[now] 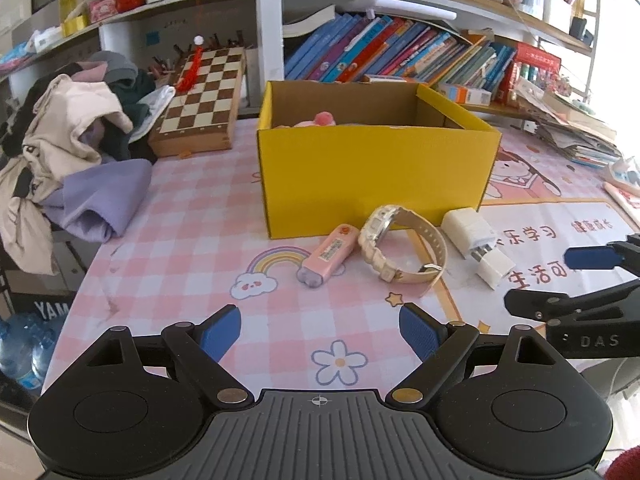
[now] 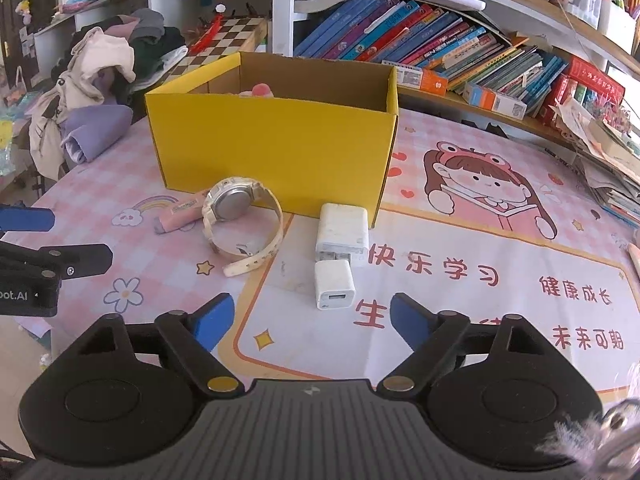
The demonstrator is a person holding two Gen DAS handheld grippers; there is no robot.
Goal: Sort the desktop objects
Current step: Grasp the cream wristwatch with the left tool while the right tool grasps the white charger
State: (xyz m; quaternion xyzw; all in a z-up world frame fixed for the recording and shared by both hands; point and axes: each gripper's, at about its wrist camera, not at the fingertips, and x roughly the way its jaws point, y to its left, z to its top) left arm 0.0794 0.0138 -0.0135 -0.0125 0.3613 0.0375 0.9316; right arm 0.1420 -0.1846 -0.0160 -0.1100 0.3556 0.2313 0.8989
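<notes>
The right gripper (image 2: pixel 311 322) is open and empty. The small white charger (image 2: pixel 334 285) lies on the table at 12 o'clock, just ahead of its fingers, long axis pointing away. The left gripper (image 1: pixel 320 330), also open, is farther from it.

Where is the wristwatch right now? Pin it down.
The cream wristwatch lies on the pink desk mat just in front of the yellow box, between the pink eraser case on its left and the white chargers on its right.

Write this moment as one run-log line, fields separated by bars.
left gripper: open, empty | right gripper: open, empty, nearest small white charger cube | yellow cardboard box: pink item inside
</notes>
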